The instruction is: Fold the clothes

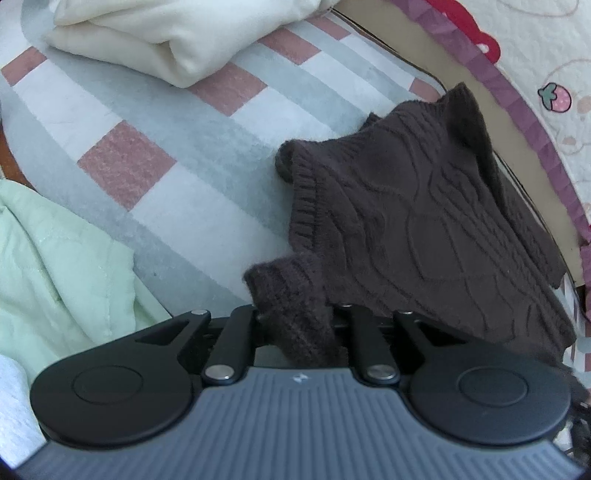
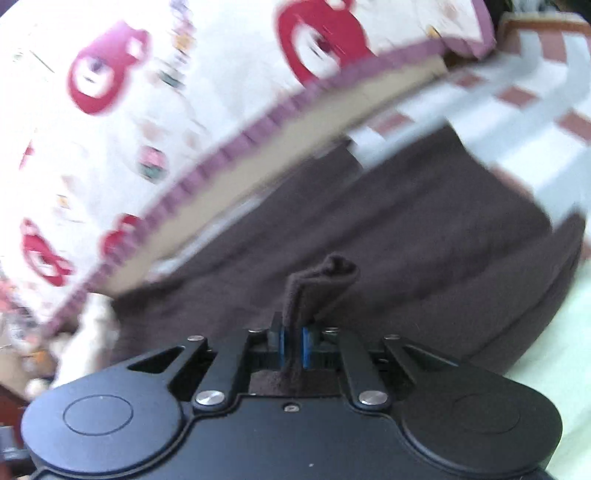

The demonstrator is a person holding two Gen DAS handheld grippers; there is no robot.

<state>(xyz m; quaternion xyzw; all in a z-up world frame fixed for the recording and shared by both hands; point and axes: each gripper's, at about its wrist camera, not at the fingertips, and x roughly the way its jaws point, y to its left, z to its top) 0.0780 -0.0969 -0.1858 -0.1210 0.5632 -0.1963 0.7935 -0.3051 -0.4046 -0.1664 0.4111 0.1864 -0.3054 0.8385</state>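
A dark brown cable-knit sweater (image 1: 424, 221) hangs over the striped bed sheet (image 1: 192, 155), lifted off it on the near side. My left gripper (image 1: 295, 325) is shut on a ribbed cuff or hem of it; the knit covers the fingertips. In the blurred right wrist view the same brown sweater (image 2: 388, 229) spreads below a pinched fold that stands up between the blue pads. My right gripper (image 2: 293, 343) is shut on that fold.
A folded cream garment (image 1: 177, 33) lies at the far end of the sheet. A pale green quilt (image 1: 62, 266) bunches at the near left. A cartoon-print cover with a purple border (image 1: 524, 122) runs along the right side, also the print cover (image 2: 147, 92).
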